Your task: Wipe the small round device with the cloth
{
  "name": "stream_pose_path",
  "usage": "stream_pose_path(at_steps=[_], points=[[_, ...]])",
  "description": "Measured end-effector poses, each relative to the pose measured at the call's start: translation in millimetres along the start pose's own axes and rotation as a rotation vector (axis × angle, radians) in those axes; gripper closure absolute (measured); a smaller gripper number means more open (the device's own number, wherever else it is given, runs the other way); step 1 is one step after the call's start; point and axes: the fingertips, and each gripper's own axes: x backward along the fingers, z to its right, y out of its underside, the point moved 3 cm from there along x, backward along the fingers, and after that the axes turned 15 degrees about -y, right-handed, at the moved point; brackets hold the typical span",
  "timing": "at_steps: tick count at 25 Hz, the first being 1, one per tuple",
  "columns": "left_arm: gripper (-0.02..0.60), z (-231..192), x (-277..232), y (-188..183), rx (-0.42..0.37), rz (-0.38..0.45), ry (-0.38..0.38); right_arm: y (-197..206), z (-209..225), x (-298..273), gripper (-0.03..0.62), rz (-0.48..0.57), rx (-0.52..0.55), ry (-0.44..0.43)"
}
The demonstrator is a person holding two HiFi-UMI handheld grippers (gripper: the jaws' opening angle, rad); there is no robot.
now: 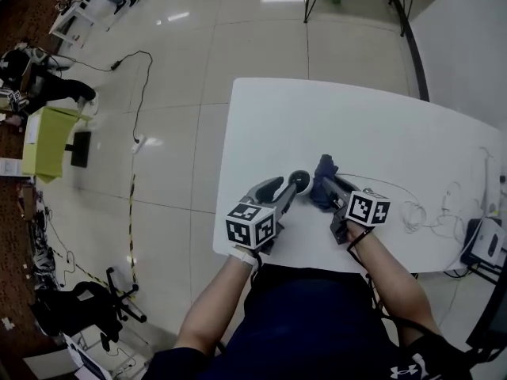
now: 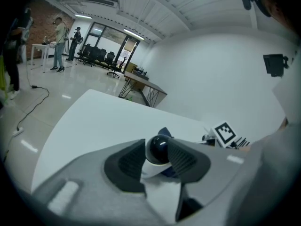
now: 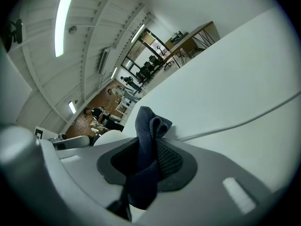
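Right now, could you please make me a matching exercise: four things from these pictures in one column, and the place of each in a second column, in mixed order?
Things
1. device
2. cloth
3. white cable
4. black cord

Places
a. on the floor
b. between the jaws of the right gripper
c. on the table, at its right side
d. between the jaws of the left gripper

Pairs: 1-d, 2-b, 3-c, 4-a
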Motion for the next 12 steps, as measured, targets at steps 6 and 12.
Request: stream_pose_path(at_steps=[6, 12], points=[[0.436, 2, 6, 1, 0.025, 0.024, -0.001, -15, -23, 17, 0.490, 0.026, 0.059, -0.003], [0.436, -5, 19, 7, 0.059, 0.053, -0.019, -35, -75, 23, 0.490, 0.033, 0.296, -0.018]])
